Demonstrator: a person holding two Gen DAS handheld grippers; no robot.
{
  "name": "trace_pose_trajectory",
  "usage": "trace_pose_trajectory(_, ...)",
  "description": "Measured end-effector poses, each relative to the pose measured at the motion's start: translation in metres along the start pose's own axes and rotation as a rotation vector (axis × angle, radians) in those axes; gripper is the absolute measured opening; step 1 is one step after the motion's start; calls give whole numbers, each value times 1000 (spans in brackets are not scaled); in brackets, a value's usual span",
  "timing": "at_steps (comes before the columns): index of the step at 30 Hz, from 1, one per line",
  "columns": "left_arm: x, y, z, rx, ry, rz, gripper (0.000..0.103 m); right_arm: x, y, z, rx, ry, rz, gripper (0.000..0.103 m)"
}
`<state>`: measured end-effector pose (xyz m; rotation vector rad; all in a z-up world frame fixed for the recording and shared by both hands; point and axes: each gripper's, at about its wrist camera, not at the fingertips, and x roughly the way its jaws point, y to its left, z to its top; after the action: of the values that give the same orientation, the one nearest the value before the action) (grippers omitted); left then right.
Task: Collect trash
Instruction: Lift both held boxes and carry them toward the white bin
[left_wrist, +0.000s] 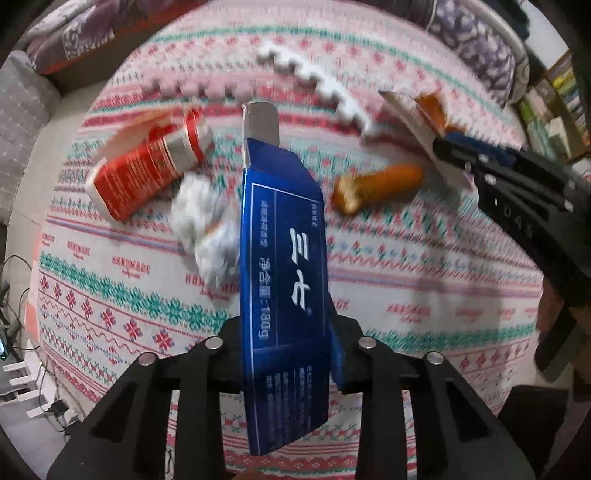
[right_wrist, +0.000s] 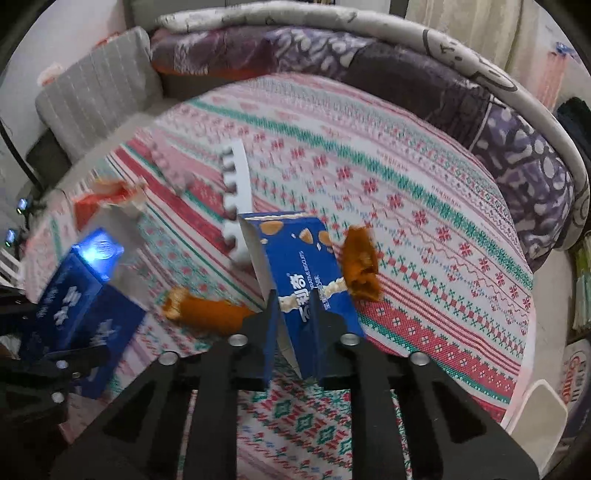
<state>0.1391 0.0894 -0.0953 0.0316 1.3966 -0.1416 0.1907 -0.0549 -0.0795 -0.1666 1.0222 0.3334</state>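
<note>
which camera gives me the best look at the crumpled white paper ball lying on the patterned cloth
The left wrist view. There the crumpled paper ball lies in plain sight on the patterned cloth, between the red box and the blue carton held in the left tool. In the right wrist view I cannot find it; that blue carton probably hides it.

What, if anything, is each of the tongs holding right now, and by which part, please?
The left tongs grip the long blue carton near its lower end. The right tongs pinch the blue biscuit box at its near edge.
</note>
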Motion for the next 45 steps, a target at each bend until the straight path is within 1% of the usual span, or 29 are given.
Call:
trace_pose_trajectory(3,-16,-2,1,-21,-71,-18,29,-15,-2,2,44,-35,24,5)
trace_pose_trajectory(4,-22,-2,2,-30,-95,-24,29,-19,-3,2,61,-45,32,1)
trace_pose_trajectory(10,-55,-1,4,-78,-236,-39,29,-57,-7,-1,127,-140,27,0)
trace_pose_trajectory(11,-60,-1,1,-80,-257,-36,29,-59,-6,-1,134,-151,25,0)
trace_pose_trajectory(17,-80,-16,10,-82,-377,-26,29,-83,-11,-6,175,-208,19,0)
trace_pose_trajectory(18,-85,-19,10,-84,-405,-28,29,-88,-13,-8,181,-218,18,0)
trace_pose_trajectory(21,-92,-22,14,-87,-449,-40,29,-98,-17,-10,192,-240,11,0)
trace_pose_trajectory(26,-98,-37,17,-81,-488,-55,29,-113,-31,-17,217,-268,-10,0)
trace_pose_trajectory(33,-101,-67,19,-54,-544,-56,29,-132,-56,-34,272,-292,-42,0)
trace_pose_trajectory(45,-102,-122,17,20,-600,-80,29,-156,-104,-65,357,-305,-116,0)
